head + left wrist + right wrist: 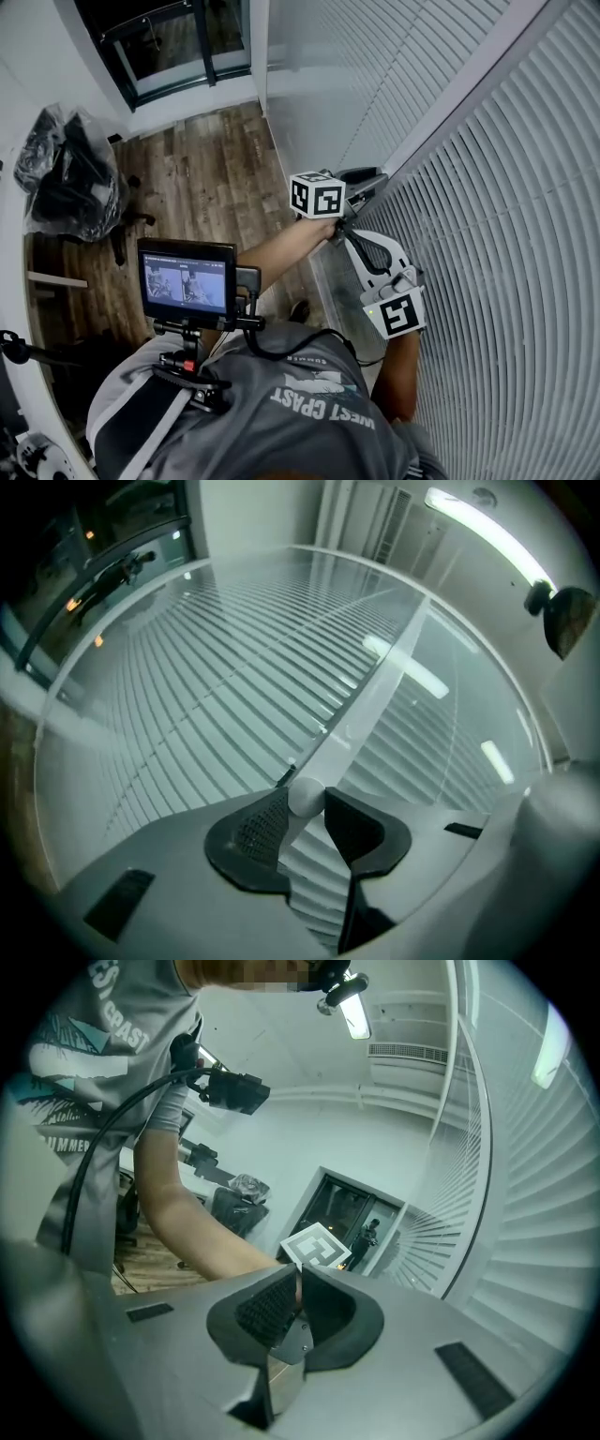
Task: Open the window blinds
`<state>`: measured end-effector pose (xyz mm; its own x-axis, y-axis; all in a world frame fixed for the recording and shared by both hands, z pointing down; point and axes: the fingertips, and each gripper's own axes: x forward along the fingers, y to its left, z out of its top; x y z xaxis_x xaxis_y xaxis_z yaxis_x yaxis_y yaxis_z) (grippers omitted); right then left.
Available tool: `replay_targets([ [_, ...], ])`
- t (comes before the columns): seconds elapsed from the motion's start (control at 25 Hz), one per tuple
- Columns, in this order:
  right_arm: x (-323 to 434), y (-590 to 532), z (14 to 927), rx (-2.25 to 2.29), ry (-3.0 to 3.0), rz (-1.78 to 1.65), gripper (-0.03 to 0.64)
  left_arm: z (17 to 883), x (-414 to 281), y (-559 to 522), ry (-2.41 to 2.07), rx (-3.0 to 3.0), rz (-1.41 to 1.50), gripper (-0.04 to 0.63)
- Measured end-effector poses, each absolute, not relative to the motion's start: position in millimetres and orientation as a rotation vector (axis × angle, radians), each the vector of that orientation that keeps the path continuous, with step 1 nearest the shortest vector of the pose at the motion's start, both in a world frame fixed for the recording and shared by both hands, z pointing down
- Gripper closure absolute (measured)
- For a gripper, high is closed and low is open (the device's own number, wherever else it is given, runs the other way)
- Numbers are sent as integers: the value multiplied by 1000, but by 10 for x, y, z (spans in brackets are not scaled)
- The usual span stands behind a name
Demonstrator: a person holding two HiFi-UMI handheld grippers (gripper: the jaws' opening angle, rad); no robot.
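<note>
Two panels of white slatted window blinds [506,234] fill the right side of the head view, parted by a white upright, with their slats lying close over one another. Wood-plank floor [206,178] spreads below on the left and runs up to a dark glass door [169,37] at its far edge. A dark bundle wrapped in plastic [66,169] stands near the floor's left edge. The person stands close against the blinds in a grey printed shirt [300,412], and a small monitor [186,279] on a chest mount shows a lit screen. Both arms reach towards the blinds. The left gripper [306,801] is held up against the slats, beside the upright. Its jaws are closed only part of the way, because both dark pads press on the round white end of the tilt wand [366,710], one pad on each side. From that grip the pale wand runs away across the slats towards the upper right of the left gripper view. The right gripper [298,1279] sits just beside the blinds, nearer the person, and points back along them towards the glass door. Its jaws are together at the tips with nothing between them. The left forearm and the left gripper's marker cube show just past its jaws.
</note>
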<state>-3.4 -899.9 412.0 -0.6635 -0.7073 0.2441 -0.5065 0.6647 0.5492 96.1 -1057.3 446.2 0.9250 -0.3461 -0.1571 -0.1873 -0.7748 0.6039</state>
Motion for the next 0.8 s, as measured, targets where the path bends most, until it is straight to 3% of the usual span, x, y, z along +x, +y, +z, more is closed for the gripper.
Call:
replay_targets([
  [0.2,-18,-9012,4137,949,-2438,-615,614,4453,1005,-10522,-661,3070,45,468],
  [0.44,113,-8894,4727,804,-2281,-452,614,4510,1049,-10476,-1147,3744,867,469],
  [0.6,-9,-8734,4747,766,-2386,-398,614,4525,1043,-10479,-1087,3677,690,468],
  [0.8,79,-8772,4541,822,-2394,-450,614,4470,939,-10533,-516,2839,-165,465],
])
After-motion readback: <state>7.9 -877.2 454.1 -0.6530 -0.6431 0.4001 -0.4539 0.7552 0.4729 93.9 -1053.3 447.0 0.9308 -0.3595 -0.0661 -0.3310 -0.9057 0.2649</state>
